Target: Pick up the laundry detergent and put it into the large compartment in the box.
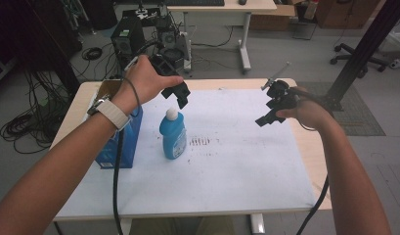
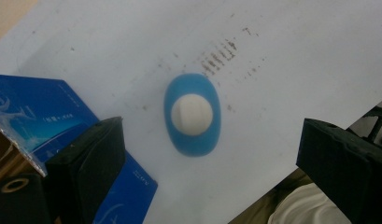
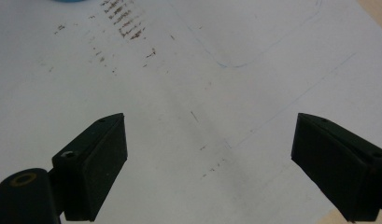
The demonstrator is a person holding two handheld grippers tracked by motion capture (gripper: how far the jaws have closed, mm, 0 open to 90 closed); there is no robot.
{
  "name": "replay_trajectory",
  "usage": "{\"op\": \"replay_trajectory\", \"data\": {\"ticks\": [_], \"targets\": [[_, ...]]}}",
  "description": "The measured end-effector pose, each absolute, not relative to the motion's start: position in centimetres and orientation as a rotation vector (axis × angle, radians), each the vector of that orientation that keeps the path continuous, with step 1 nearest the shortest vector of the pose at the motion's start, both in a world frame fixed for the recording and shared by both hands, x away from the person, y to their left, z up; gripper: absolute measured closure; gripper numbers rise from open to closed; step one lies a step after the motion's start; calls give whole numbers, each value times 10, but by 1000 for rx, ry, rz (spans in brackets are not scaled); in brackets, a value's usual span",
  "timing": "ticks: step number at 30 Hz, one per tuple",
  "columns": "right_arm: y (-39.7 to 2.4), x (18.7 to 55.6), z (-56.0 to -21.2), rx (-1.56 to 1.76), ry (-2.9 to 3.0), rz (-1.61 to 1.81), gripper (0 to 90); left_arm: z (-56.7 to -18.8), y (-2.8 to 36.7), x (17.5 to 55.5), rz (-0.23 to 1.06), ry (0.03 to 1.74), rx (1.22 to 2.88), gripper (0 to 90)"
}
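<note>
White sheeting covers the pale wooden worktop (image 1: 305,147), cables and a computer tower on the floor beyond, and we're poised for a pick. Centre stage: an upright blue plastic bottle with a white cap (image 1: 172,132), standing just left of the sheet's middle, near a smudge of brown marks (image 1: 200,142) at its three o'clock. At the bottle's nine o'clock, just beside it, sits a blue cardboard box (image 1: 120,142).

Left tool (image 1: 180,99) hangs directly above the cap, jaws spread wide. From the left gripper view the white cap (image 2: 191,114) sits squarely between them, so this looks like a line-up for a top-down grab. Nothing touching yet!

Right tool (image 1: 267,119) hovers well apart at three o'clock, jaws also spread, empty, over bare sheet, seemingly parked clear to leave the left room.
</note>
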State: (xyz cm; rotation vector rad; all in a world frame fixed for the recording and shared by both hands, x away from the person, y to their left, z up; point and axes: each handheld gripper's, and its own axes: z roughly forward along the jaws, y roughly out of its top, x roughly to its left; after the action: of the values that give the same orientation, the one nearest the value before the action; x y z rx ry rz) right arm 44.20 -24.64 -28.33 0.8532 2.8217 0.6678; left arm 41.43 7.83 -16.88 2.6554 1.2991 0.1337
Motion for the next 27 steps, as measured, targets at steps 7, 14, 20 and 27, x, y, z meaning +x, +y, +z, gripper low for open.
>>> {"op": "replay_trajectory", "data": {"ticks": [7,14,20,27], "targets": [[-246,442,-283,850,2821,672,108,-174,80,415,101,1365,2649,83],[-247,441,-283,849,2821,676,108,-180,81,417,94,1399,2649,83],[-246,442,-283,846,2823,677,108,-184,82,418,89,1428,2661,83],[-245,443,-284,841,2827,676,108,-189,82,419,99,1460,2656,83]]}}
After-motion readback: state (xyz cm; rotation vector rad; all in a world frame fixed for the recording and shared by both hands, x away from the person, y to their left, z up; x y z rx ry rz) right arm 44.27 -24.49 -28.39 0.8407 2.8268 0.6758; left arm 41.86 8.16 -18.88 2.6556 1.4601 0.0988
